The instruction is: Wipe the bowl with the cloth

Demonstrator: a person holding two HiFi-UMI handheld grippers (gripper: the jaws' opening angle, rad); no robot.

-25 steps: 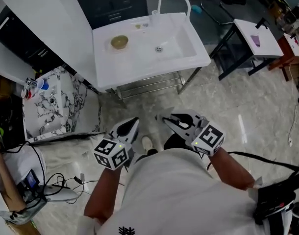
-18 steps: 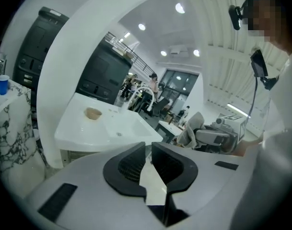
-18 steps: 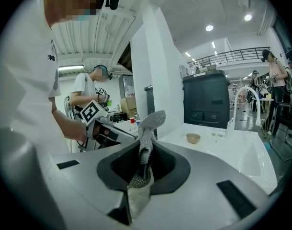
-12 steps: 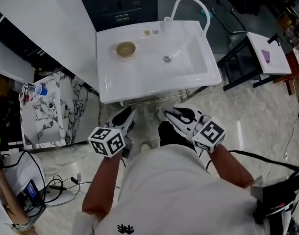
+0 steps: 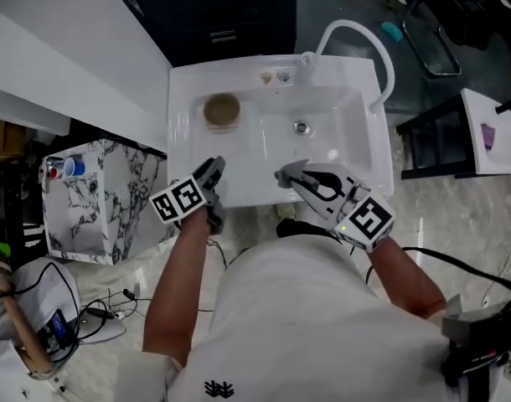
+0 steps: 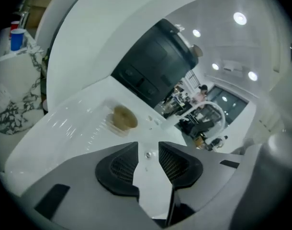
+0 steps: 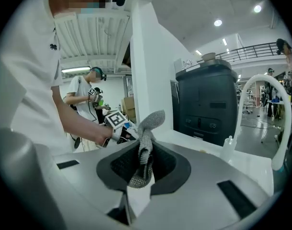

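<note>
A tan bowl (image 5: 222, 110) stands on the left deck of the white sink (image 5: 185, 145); in the left gripper view the bowl (image 6: 123, 119) lies just ahead of the jaws. My left gripper (image 5: 214, 168) hovers over the sink's front edge, its jaws (image 6: 148, 159) opening with nothing between them. My right gripper (image 5: 283, 174) is beside it, at the basin's front edge. It is shut on a grey knitted cloth (image 7: 146, 145) that sticks up from between the pads.
A curved white faucet (image 5: 356, 40) and a drain (image 5: 301, 127) belong to the basin. A dark cabinet (image 5: 230, 11) stands behind. A marble-patterned stand (image 5: 113, 199) with a blue cup (image 5: 71, 167) is at left, a black-framed table (image 5: 490, 132) at right. Another person (image 7: 84, 97) stands behind.
The person has stepped up to the sink, so both grippers now reach its front edge. The left jaws have parted. The cloth stays in the right gripper.
</note>
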